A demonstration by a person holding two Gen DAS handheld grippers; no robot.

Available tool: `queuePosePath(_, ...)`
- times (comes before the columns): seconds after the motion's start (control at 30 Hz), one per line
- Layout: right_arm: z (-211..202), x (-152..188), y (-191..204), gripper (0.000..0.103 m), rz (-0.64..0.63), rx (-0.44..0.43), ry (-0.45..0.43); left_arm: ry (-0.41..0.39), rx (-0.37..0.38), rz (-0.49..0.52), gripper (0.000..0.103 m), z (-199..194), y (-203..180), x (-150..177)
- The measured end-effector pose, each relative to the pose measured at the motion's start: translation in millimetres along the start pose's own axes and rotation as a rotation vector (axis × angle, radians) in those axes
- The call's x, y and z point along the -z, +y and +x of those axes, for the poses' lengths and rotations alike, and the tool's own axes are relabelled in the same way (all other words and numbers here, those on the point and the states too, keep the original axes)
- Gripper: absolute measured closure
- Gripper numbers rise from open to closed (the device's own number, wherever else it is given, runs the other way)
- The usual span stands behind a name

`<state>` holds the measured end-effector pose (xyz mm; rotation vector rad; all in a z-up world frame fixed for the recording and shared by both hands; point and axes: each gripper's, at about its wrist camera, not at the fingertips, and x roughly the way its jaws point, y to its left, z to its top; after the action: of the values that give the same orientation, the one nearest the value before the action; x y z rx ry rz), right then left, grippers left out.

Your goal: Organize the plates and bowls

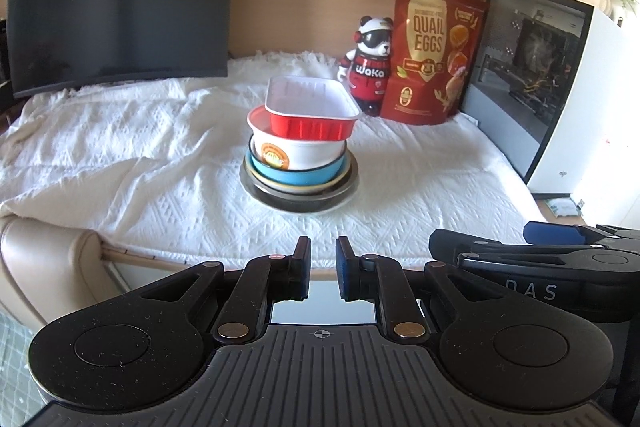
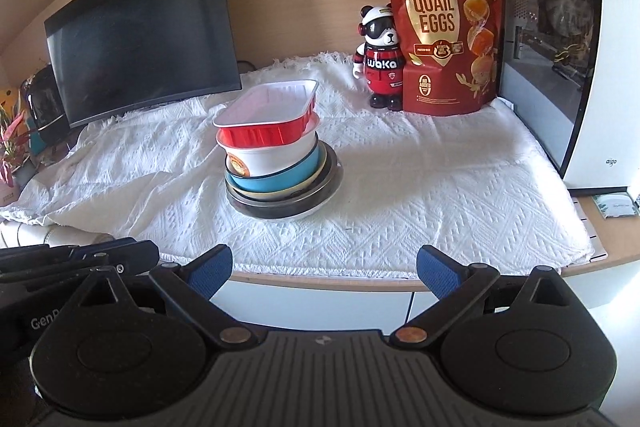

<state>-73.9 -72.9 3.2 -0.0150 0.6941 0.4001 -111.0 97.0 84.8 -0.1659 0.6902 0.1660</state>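
Observation:
One stack of dishes stands in the middle of the white cloth [image 1: 120, 131]. On top is a red rectangular tray [image 1: 312, 109] [image 2: 268, 117] with a white inside. Under it sit a white bowl [image 1: 296, 149] [image 2: 272, 157], a blue bowl [image 1: 294, 177] [image 2: 276, 179] and dark and white plates [image 1: 300, 201] [image 2: 284, 209] at the bottom. My left gripper [image 1: 323, 269] hangs before the desk's front edge, short of the stack, its jaws nearly together with nothing between them. To its right my right gripper [image 2: 325, 273] stands open and empty, also short of the stack.
A dark monitor [image 1: 120, 15] stands at the back left. At the back right are a panda figure [image 1: 370, 61], a red quail-egg bag [image 1: 430, 51] and a white computer case [image 1: 560, 87]. The desk's front edge [image 2: 320, 281] runs just beyond my fingertips.

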Motion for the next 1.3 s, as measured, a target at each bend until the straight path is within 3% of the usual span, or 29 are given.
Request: queuePosePath(1.3, 9.9, -1.7, -2.3, 0.004, -0.015, -0.001, 0.021, 0.011, 0.009, -0.040, 0.087, 3.4, 3.6, 3.8)
